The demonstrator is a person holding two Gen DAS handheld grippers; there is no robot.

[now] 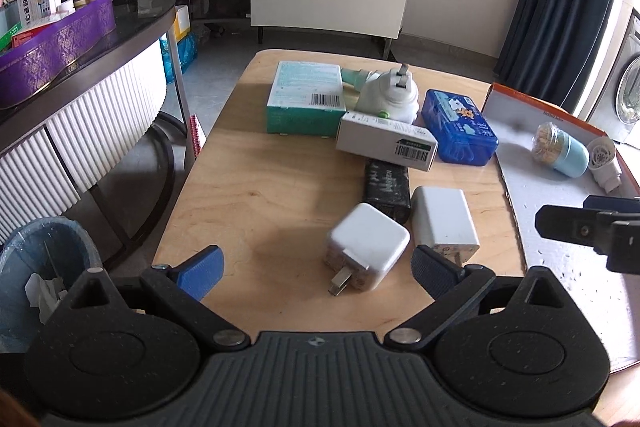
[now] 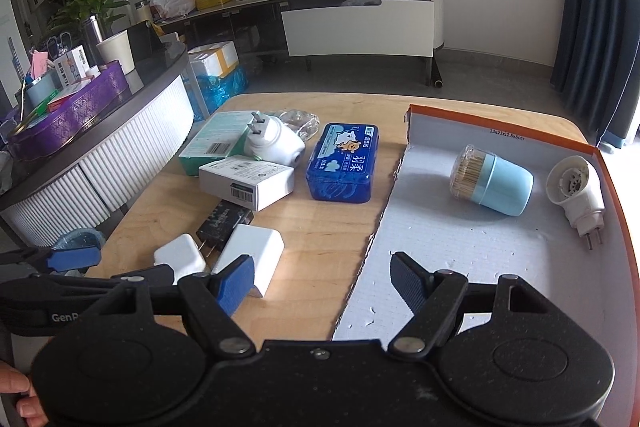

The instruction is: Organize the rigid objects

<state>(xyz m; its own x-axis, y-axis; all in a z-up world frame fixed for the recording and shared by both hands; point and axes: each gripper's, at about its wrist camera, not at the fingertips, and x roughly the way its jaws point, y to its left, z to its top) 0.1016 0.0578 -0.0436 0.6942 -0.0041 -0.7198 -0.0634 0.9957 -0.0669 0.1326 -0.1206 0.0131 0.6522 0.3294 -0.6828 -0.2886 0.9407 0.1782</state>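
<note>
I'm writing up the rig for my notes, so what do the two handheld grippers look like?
Both look alike: a matte black speckled body with two round housings, black linkage arms on silver rivets, and ribbed blue finger pads. The left gripper has a small logo on its ribbed centre plate. The right gripper has a centre screw. Partial white lettering "GenR" shows on a black part at the right wrist view's left edge.

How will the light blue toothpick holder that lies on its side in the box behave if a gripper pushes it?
The toothpick holder is round and lies on its side, so it would probably roll across the box floor. Its clear cap end looks smooth, perhaps slippery. It seems light and rigid.
</note>
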